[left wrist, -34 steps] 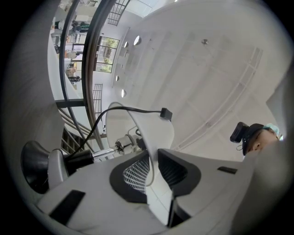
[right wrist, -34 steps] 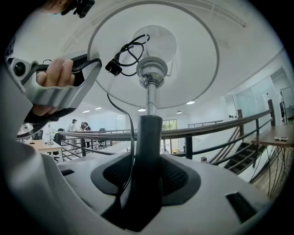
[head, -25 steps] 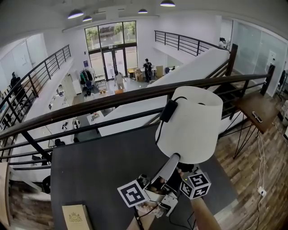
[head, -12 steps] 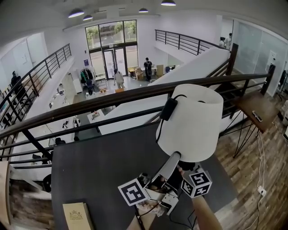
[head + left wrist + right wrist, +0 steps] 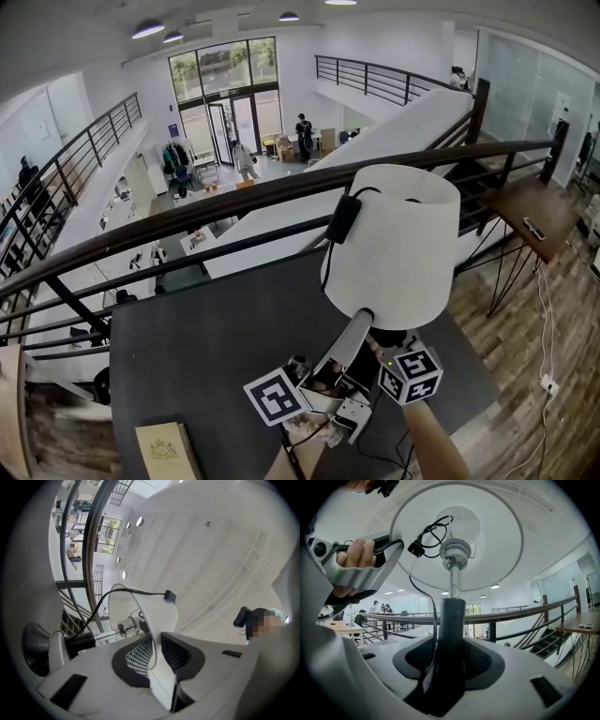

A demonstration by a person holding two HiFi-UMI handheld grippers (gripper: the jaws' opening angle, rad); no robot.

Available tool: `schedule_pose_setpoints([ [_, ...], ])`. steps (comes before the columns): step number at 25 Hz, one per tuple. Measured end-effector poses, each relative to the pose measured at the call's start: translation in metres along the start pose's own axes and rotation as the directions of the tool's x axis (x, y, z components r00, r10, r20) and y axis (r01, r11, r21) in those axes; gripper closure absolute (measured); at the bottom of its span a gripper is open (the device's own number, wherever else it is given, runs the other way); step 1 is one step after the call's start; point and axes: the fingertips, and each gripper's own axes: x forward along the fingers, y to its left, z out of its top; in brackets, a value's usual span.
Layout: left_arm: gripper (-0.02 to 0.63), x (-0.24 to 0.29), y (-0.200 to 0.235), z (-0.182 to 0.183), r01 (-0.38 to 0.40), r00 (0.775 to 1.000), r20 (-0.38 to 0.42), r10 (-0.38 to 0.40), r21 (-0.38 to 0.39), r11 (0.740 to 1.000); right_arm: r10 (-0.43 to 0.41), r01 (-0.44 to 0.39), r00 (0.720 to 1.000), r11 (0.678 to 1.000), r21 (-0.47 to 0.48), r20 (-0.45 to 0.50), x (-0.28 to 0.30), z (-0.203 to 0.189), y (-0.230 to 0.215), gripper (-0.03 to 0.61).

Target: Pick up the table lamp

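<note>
Matt white lampshade (image 5: 403, 246), shiny metal stem (image 5: 451, 579), dark matt tabletop (image 5: 208, 354)

Head view: the lamp shade (image 5: 398, 248) covers the lamp's stem and the jaw tips of the right gripper (image 5: 449, 663). The book (image 5: 169, 453) on the table (image 5: 197, 347) is cut off by the lower frame edge, its cover emblem too small to read, and the right forearm (image 5: 433, 450) runs out of frame there. Right gripper view: the stem (image 5: 451, 630) drops between the jaws, its lower end hidden behind the gripper body, and the cord (image 5: 430, 620) goes out of sight with it. The people (image 5: 305, 141) on the floor below are too small to make out in detail.
</note>
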Motion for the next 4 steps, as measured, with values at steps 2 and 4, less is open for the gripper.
schedule_pose_setpoints([
  [2, 0.529, -0.0020, -0.0012, 0.0002, 0.002, 1.000, -0.002, -0.002, 0.002, 1.000, -0.002, 0.002, 1.000, 1.000, -0.001, 0.004, -0.0005, 0.0002, 0.0017, 0.365],
  [4, 0.528, -0.0030, -0.0023, 0.0000, 0.005, 1.000, -0.007, -0.005, 0.004, 1.000, -0.007, 0.007, 1.000, 1.000, 0.000, 0.009, -0.0012, 0.0007, 0.0024, 0.365],
])
